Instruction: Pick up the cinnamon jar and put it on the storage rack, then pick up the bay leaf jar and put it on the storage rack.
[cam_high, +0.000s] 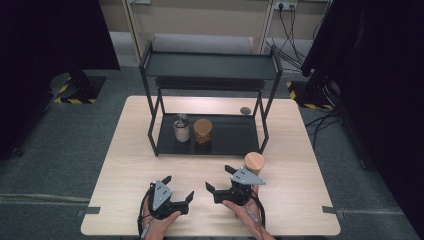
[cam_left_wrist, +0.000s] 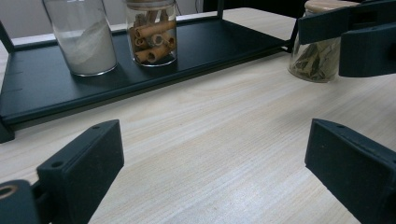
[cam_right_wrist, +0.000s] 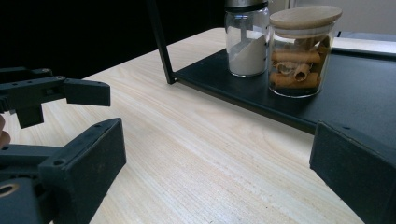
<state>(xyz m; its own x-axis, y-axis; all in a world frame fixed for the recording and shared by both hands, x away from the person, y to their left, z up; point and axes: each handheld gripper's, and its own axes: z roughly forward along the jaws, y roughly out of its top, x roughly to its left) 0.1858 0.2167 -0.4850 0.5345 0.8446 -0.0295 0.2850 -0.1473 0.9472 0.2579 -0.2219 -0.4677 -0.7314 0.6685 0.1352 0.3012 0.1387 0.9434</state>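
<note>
Wooden-lidded jar (cam_high: 254, 163) of leaves stands on the counter (cam_high: 130, 165), just beside the rack's (cam_high: 210, 142) front corner. Both claws, left claw (cam_high: 177, 192) and right claw (cam_high: 218, 178), gape wide and empty. Next, I think, the right claw must reach around the jar.

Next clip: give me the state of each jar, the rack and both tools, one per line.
Left tool: open, empty, held low over the table.
Right tool: open, empty, beside the leaf jar.
Leaf jar: upright on the table, wooden lid on, outside the rack.
Cinnamon-stick jar: upright on the rack's bottom shelf, wooden lid on.
White-powder jar: upright on the bottom shelf, metal lid on, partly filled.
Rack: standing, top shelf bare.
</note>
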